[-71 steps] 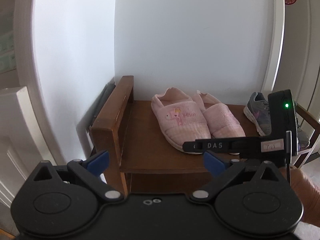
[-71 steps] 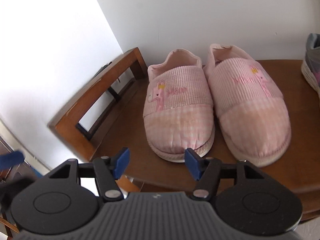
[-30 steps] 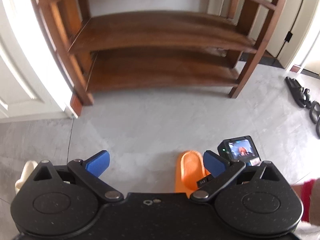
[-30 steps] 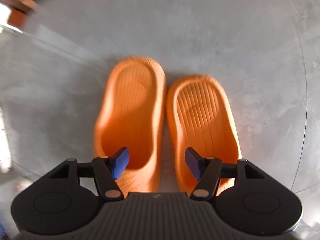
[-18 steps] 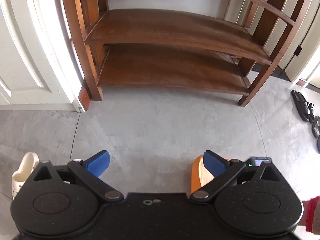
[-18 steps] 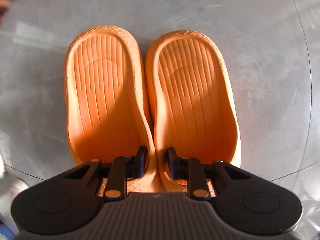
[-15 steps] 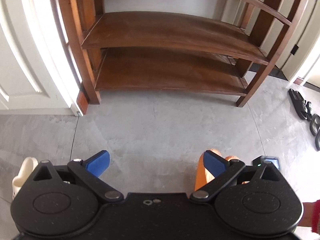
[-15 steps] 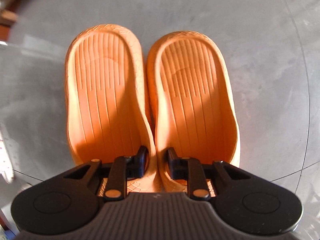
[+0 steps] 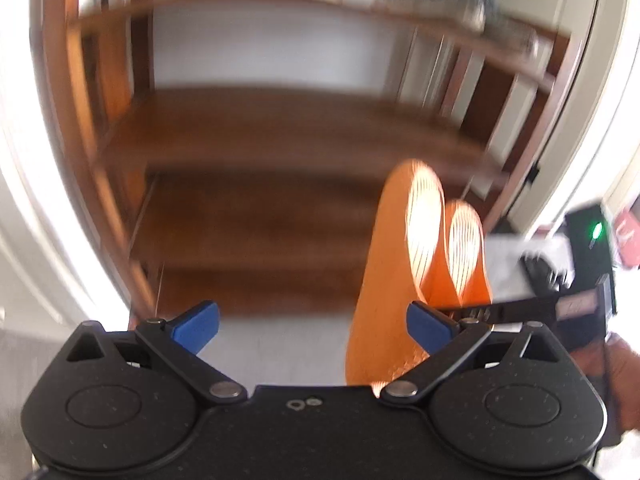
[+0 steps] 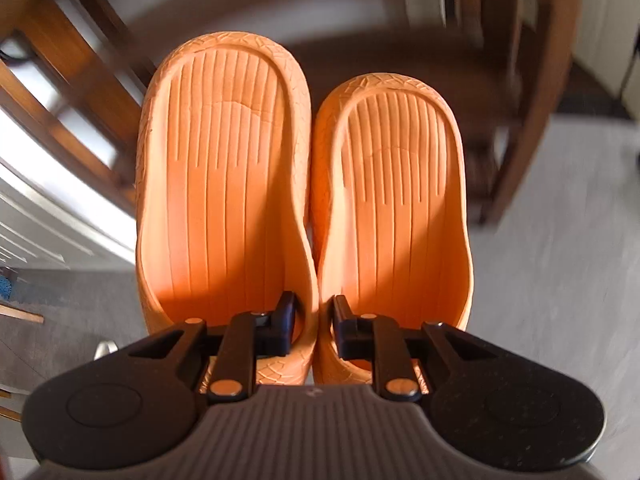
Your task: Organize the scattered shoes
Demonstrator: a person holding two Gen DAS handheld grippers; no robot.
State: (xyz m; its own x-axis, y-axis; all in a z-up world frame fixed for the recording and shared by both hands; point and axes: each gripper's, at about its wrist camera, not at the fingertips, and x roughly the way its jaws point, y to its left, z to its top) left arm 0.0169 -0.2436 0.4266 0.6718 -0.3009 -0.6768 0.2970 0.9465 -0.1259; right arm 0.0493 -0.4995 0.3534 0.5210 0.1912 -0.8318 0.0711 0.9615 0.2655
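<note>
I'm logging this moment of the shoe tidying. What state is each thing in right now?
Right claw: shut on the orange slippers, pinching their adjoining inner walls.
Orange slippers: held together as a pair, lifted off the floor, in front of the rack.
Left claw: open, holding nothing.
Wooden shoe rack: middle and lower shelves bare where visible; shoes on the top shelf, too blurred to identify.

The two slippers (image 10: pixel 304 200) sit side by side, touching, off the floor (image 10: pixel 560 280), right in front of the shoe rack (image 9: pixel 280 140). Right gripper (image 10: pixel 314 330) pinches their adjoining walls; left gripper (image 9: pixel 312 320) sits left of them.
</note>
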